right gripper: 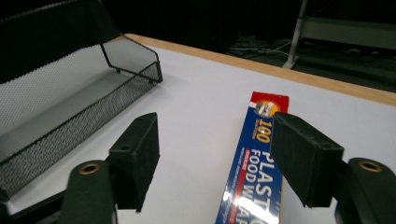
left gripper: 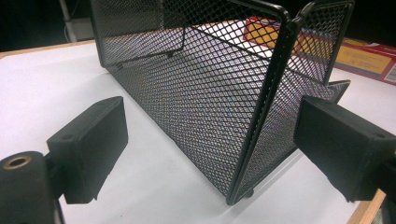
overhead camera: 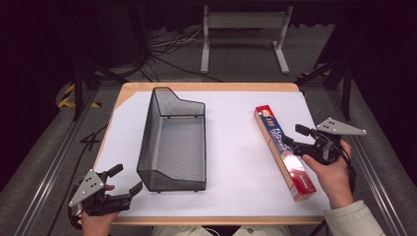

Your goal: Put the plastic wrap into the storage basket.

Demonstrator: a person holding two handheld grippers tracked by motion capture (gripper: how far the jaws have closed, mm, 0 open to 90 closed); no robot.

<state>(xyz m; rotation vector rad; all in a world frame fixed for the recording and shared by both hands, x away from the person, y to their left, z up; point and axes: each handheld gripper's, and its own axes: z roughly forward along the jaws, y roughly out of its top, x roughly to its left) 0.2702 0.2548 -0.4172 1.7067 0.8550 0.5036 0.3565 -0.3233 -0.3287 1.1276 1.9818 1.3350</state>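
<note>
White table (overhead camera: 231, 147) holds mesh basket (overhead camera: 173, 142) and plastic wrap box (overhead camera: 284, 150).

Dark room, grey floor (overhead camera: 44, 142), metal stand (overhead camera: 244, 29), cables (overhead camera: 169, 46)

A wooden table (overhead camera: 206, 87) is standing in the middle of the room, most of its top lying under a white sheet (overhead camera: 231, 147); a black wire-mesh basket (overhead camera: 173, 142) is sitting on the left half of that sheet, its taller end pointing away toward the far edge; a long box of plastic food wrap (overhead camera: 284, 150) is lying flat on the right half, well apart from the basket, running slightly aslant from the far side toward the near edge; beyond the table a grey metal stand (overhead camera: 243, 29) is resting on the dark floor; loose cables (overhead camera: 169, 46) are trailing across the floor beside it.
</note>
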